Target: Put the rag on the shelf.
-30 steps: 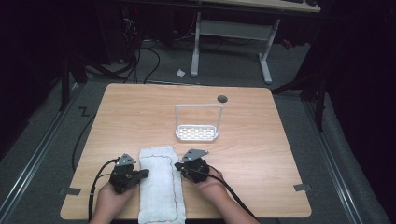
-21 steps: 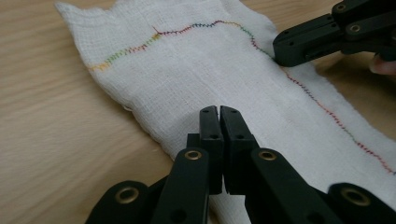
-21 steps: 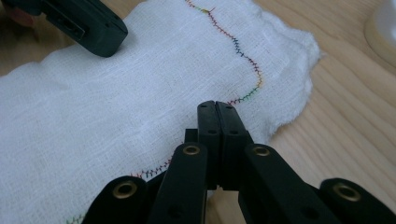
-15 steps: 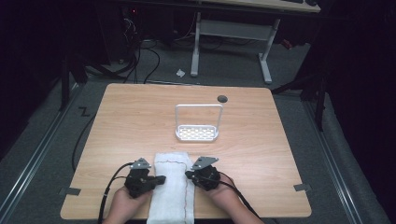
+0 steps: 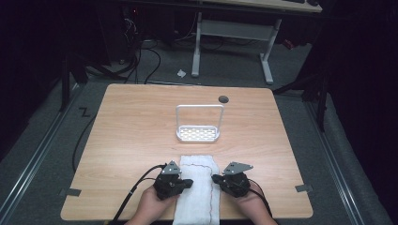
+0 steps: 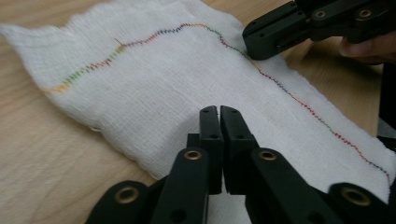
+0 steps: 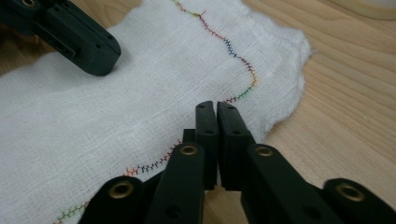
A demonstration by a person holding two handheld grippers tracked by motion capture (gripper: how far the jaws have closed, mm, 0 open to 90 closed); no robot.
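Both claws flank the white cloth (image 5: 199,190), which runs lengthwise away from me at the near table (image 5: 141,122) edge; from the high view my left gripper (image 5: 187,183) and right gripper (image 5: 217,178) point inward at its long sides, equally near, hands low. Left gripper view: jaws nearly together, just easing apart, nothing pinched, tips over the cloth's edge. Right gripper view: the same, over the stitched hem.
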